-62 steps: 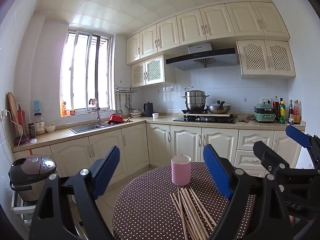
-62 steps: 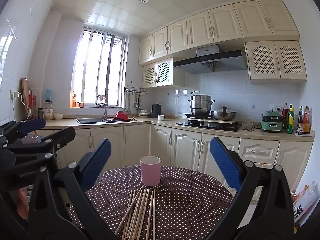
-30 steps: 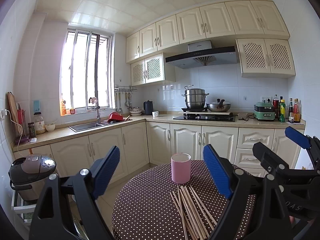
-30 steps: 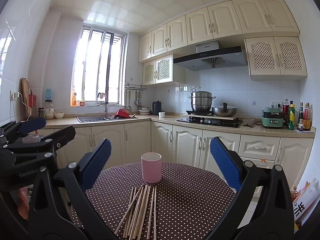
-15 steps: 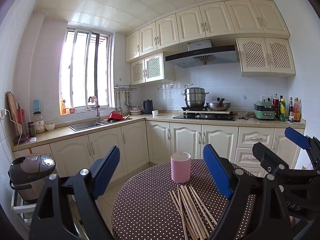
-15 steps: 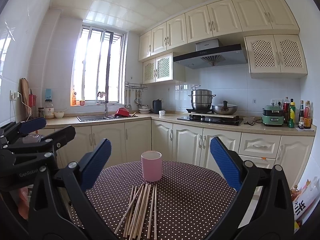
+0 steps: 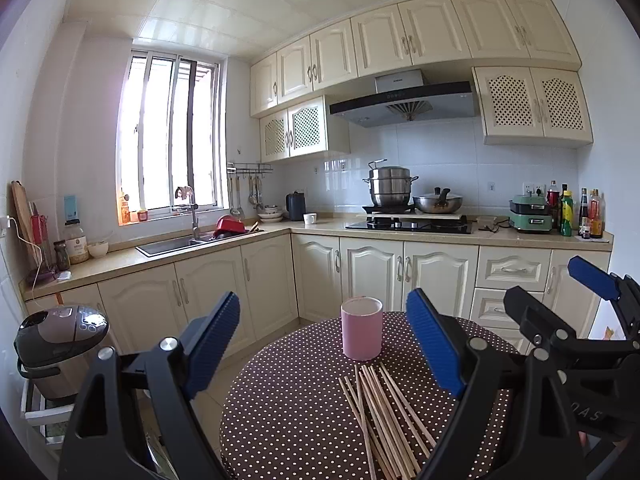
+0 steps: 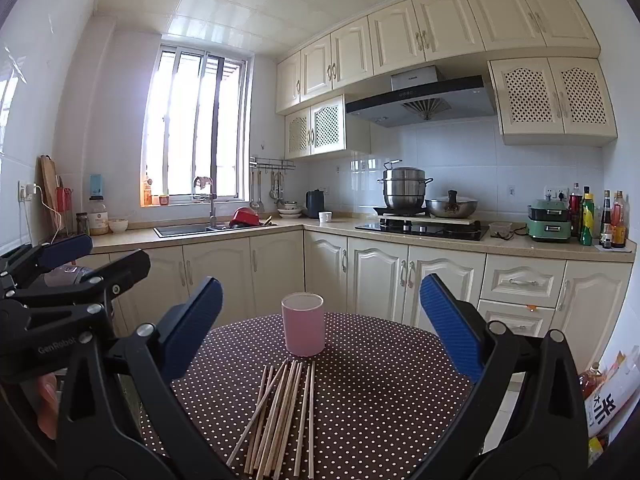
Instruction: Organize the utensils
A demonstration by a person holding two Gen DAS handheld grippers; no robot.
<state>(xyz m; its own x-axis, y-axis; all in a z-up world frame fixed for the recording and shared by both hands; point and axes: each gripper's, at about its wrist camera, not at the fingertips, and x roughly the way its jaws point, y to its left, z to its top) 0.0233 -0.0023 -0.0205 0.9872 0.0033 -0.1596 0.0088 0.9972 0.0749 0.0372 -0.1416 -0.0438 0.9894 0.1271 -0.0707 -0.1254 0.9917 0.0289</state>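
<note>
right wrist view: both hand-held grippers, left (image 7: 322, 344) and right (image 8: 320, 320), spread apart, empty above desk (image 8: 380, 392); chopsticks (image 8: 280, 412) loose before pink cup (image 8: 303, 330); sorting unstarted, next likely pinching one stick.

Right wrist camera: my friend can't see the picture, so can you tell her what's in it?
A bundle of thin wooden chopsticks lies loose on a round brown table with white polka dots, just in front of an upright pink cylindrical cup. The open blue-padded right gripper frames them, empty. The black left gripper shows at the left edge, with cream kitchen cabinets behind.
</note>
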